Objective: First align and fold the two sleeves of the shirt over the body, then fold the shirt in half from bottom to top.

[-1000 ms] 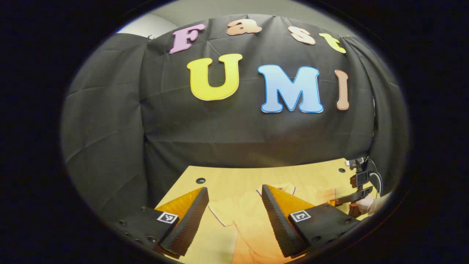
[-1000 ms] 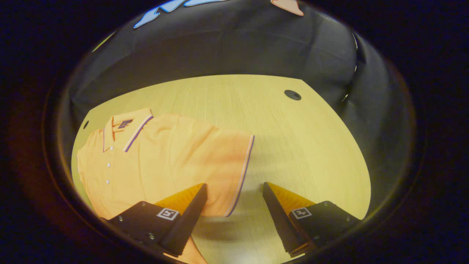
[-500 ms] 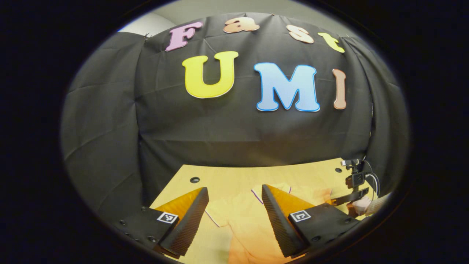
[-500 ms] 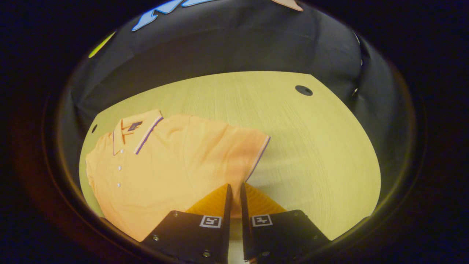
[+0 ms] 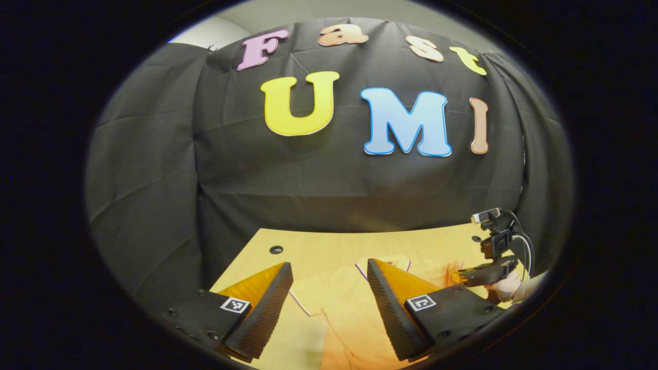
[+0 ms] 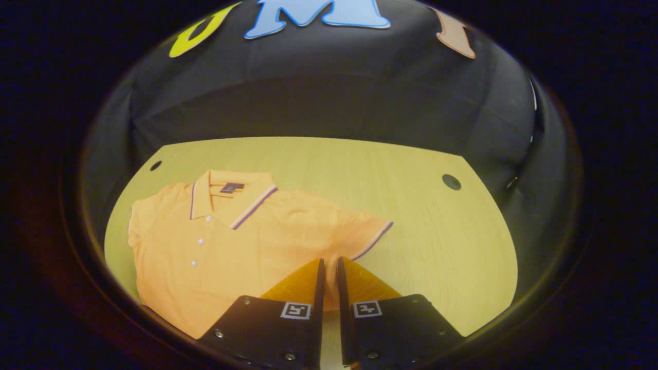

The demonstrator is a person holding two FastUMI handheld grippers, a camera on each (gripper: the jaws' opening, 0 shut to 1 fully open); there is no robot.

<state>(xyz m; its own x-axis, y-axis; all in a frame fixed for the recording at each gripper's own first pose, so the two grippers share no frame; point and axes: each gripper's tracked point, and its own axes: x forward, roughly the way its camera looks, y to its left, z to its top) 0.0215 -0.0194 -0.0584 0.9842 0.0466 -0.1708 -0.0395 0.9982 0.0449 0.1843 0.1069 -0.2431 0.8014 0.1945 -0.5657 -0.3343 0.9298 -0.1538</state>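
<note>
We have a pale wooden tabletop (image 6: 411, 169) carrying an orange polo shirt (image 6: 231, 252), which lies face up on its left half with the collar (image 6: 231, 192) toward the far edge and the button placket running toward us. The shirt's body is spread flat, so we judge that we are at the first step: folding the sleeves over the body, with the bottom-to-top fold not yet begun.

In the right gripper view the right sleeve (image 6: 354, 234) reaches out to the right, its striped cuff (image 6: 374, 240) slightly lifted and rumpled. Our right gripper (image 6: 328, 267) is clenched, its fingers almost together over the near edge of that sleeve; we take it to be pinching the fabric, though the contact itself is hidden.

In the left gripper view our left gripper (image 5: 329, 280) is released, fingers wide apart, hovering above the shirt's left sleeve (image 5: 308, 293), touching nothing.

Next, we judge, the right sleeve needs carrying leftward across the chest and laying flat, its edge aligned with the body's side, before the left gripper takes its own sleeve.
</note>
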